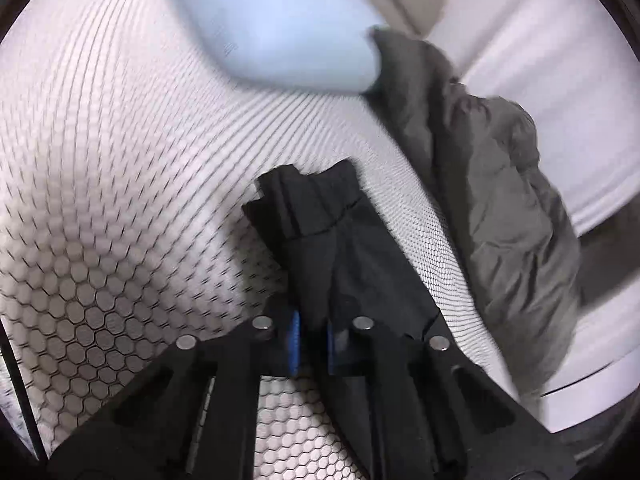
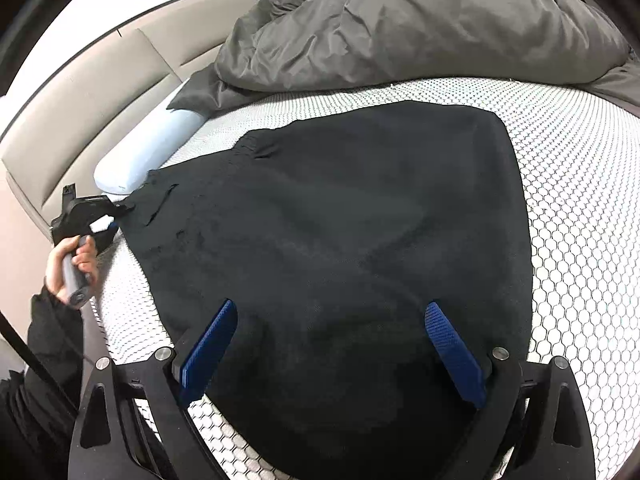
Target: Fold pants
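White honeycomb bedding (image 2: 580,216) lies under the black pants (image 2: 340,220). One corner is pinched tight between the left gripper (image 1: 312,340) fingers. The right gripper (image 2: 332,344) hangs over them, fingers wide apart. The fold looks underway; next it likely needs a grab.

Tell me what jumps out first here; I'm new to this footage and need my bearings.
The black pants dominate, spread over a white honeycomb-patterned mattress. The left gripper has its jaws clamped on a bunched end of them, while the right gripper hovers above with jaws wide apart. Behind lie a rumpled grey blanket and a pale blue pillow.
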A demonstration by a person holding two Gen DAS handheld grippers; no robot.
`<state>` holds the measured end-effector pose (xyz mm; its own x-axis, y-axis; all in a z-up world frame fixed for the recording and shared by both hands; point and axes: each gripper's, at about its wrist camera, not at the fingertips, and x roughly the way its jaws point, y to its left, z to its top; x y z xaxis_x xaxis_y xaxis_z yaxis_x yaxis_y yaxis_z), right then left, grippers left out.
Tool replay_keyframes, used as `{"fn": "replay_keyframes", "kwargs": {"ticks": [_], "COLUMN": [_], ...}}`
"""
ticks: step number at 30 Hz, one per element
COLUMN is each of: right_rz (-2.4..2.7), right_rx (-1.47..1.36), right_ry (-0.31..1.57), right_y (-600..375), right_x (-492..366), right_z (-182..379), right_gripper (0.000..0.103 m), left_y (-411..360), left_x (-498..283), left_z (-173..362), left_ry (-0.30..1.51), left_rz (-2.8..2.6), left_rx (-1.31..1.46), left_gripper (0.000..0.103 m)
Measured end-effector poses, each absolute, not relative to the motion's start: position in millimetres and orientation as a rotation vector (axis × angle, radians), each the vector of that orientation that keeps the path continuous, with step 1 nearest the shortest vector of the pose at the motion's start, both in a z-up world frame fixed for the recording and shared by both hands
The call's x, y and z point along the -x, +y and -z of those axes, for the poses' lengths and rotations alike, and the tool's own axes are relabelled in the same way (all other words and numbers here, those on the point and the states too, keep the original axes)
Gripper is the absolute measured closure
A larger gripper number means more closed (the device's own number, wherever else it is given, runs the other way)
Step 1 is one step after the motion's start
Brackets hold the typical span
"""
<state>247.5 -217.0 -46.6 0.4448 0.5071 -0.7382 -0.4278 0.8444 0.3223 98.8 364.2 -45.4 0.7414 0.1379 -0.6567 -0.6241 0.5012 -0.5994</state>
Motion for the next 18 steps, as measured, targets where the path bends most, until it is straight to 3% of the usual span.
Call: {"fn": "replay_keyframes", "kwargs": {"ticks": [6, 11, 14, 18], "right_rz": [-0.574, -0.561, -0.546, -0.524], "right_rx": [-0.128, -0.187, -0.204, -0.211], "right_ry": [0.923, 0.906, 0.902, 0.903], "right_y": [-235.4, -254.9, -266.7, -279.4], "right_x": [-239.6, -233.9, -227.9, -220.6], "right_z": [39.4, 34.6, 33.9, 34.7], "right_gripper": [0.006, 0.006, 0.006, 0.006], "left_y": [270.2, 117.7, 76.5, 98.6], "left_x": [-108.1, -119.6, -112.8, -109.8], "left_z": [-51.0, -127.5, -123.5, -84.9], "left_ry": [0.464, 0.423, 0.468, 0.587], "left_rz": [-0.314, 0.066, 0.142, 0.123], "left_rx": [0.696, 0.397, 0.35, 0.533], "left_gripper": [0.103, 0.103, 0.103, 0.095]}}
